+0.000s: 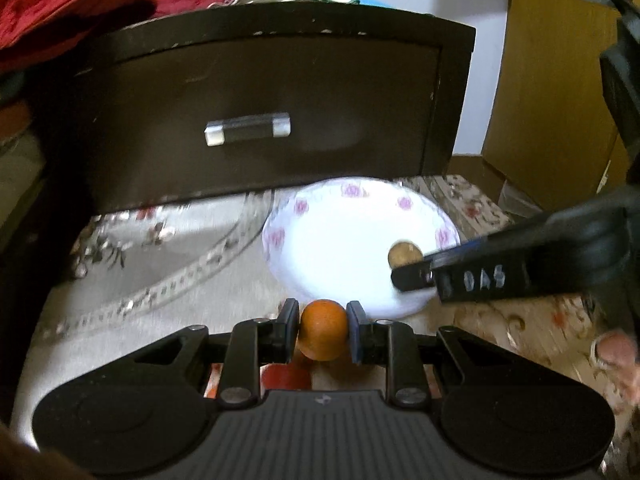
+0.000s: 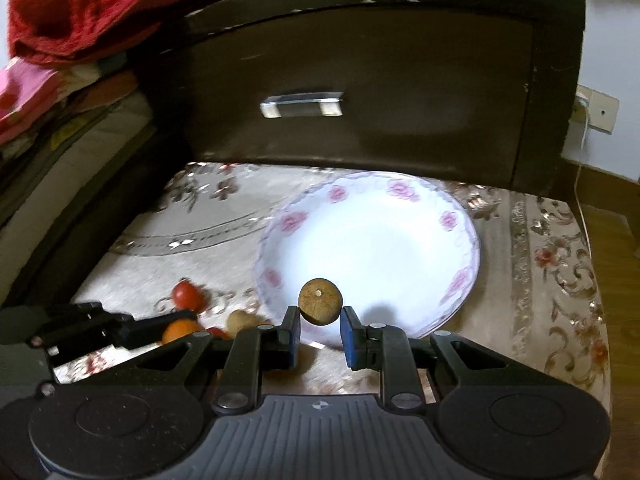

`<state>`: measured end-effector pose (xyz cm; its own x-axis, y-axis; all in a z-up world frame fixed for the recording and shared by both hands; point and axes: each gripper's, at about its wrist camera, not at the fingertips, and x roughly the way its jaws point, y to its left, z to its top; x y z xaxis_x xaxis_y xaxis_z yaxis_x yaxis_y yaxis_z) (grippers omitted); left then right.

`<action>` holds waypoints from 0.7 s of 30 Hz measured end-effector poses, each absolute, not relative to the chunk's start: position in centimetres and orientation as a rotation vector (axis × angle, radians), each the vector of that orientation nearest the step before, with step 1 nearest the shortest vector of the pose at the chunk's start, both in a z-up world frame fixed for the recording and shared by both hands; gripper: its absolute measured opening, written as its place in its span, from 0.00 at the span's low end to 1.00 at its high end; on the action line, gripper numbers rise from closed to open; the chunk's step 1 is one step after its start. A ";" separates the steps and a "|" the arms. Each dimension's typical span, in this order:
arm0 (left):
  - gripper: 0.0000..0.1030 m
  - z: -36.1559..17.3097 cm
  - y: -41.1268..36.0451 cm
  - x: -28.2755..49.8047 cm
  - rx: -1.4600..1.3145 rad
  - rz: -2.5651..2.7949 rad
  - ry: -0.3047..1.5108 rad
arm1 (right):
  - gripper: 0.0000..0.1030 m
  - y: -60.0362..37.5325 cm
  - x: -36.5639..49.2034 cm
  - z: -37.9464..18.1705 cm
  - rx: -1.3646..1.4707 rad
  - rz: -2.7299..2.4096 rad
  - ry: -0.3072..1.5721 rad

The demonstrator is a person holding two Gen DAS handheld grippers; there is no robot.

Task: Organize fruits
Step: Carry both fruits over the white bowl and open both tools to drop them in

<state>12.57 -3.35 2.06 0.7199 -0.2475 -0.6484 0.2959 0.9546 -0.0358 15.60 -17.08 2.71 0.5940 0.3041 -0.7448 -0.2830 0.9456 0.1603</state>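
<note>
My left gripper is shut on an orange fruit, held just short of the near rim of a white plate with pink flowers. My right gripper is shut on a small brown fruit and holds it over the plate's near edge; in the left wrist view this fruit and the right gripper's fingers show over the plate's right side. A red fruit and a pale brown fruit lie on the cloth left of the plate, by the left gripper's orange.
A dark wooden drawer front with a metal handle stands right behind the plate. The floral cloth covers the surface. Red clothing is piled at the upper left, and a wooden cabinet stands at the right.
</note>
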 end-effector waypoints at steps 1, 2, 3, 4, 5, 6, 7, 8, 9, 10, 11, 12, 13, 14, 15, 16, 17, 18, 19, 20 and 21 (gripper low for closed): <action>0.31 2.1 -3.7 13.0 0.080 -0.303 0.703 | 0.18 -17.3 15.9 2.6 0.026 0.336 0.873; 0.31 2.1 -4.0 13.5 0.090 -0.307 0.702 | 0.18 -17.4 16.2 2.4 0.021 0.333 0.875; 0.31 2.0 -4.3 13.9 0.096 -0.309 0.704 | 0.18 -17.5 16.4 2.2 0.017 0.331 0.877; 0.31 1.9 -4.4 14.2 0.102 -0.309 0.705 | 0.18 -17.5 16.6 2.1 0.014 0.330 0.879; 0.31 1.7 -4.7 14.6 0.107 -0.310 0.708 | 0.18 -17.6 16.9 1.9 0.012 0.329 0.882; 0.31 1.5 -4.9 14.9 0.109 -0.312 0.710 | 0.18 -17.7 17.1 1.8 0.012 0.326 0.884; 0.31 1.4 -5.0 15.0 0.110 -0.313 0.712 | 0.18 -17.9 17.3 1.6 0.011 0.321 0.886; 0.31 1.2 -5.2 15.3 0.109 -0.317 0.713 | 0.18 -18.1 17.5 1.5 0.015 0.319 0.891; 0.31 1.1 -5.3 15.5 0.110 -0.318 0.714 | 0.18 -18.3 17.7 1.4 0.022 0.317 0.896; 0.31 0.9 -5.4 15.7 0.112 -0.319 0.716 | 0.18 -18.5 17.9 1.2 0.026 0.313 0.899; 0.31 0.8 -5.5 15.8 0.114 -0.320 0.719 | 0.18 -18.7 18.1 1.1 0.025 0.308 0.902; 0.31 0.7 -5.6 16.0 0.115 -0.320 0.721 | 0.18 -18.8 18.2 1.0 0.022 0.302 0.904; 0.31 0.6 -5.7 16.1 0.116 -0.319 0.723 | 0.18 -18.8 18.3 0.9 0.021 0.298 0.906; 0.31 0.5 -5.7 16.3 0.118 -0.317 0.725 | 0.18 -19.0 18.5 0.8 0.023 0.295 0.908; 0.31 0.4 -5.8 16.4 0.120 -0.315 0.728 | 0.18 -19.0 18.5 0.7 0.024 0.294 0.910; 0.31 0.3 -5.8 16.5 0.120 -0.312 0.730 | 0.19 -19.1 18.6 0.7 0.025 0.294 0.913; 0.31 0.2 -5.8 16.6 0.120 -0.308 0.733 | 0.19 -19.1 18.7 0.6 0.028 0.294 0.917; 0.31 0.1 -5.8 16.7 0.121 -0.306 0.737 | 0.20 -19.1 18.8 0.5 0.029 0.293 0.921; 0.31 0.0 -5.8 16.7 0.119 -0.307 0.737 | 0.20 -19.1 18.8 0.5 0.030 0.292 0.921; 0.31 0.0 -5.8 16.7 0.117 -0.307 0.737 | 0.20 -19.1 18.7 0.5 0.029 0.292 0.919; 0.31 0.0 -5.8 16.7 0.115 -0.307 0.736 | 0.20 -19.1 18.7 0.5 0.027 0.291 0.917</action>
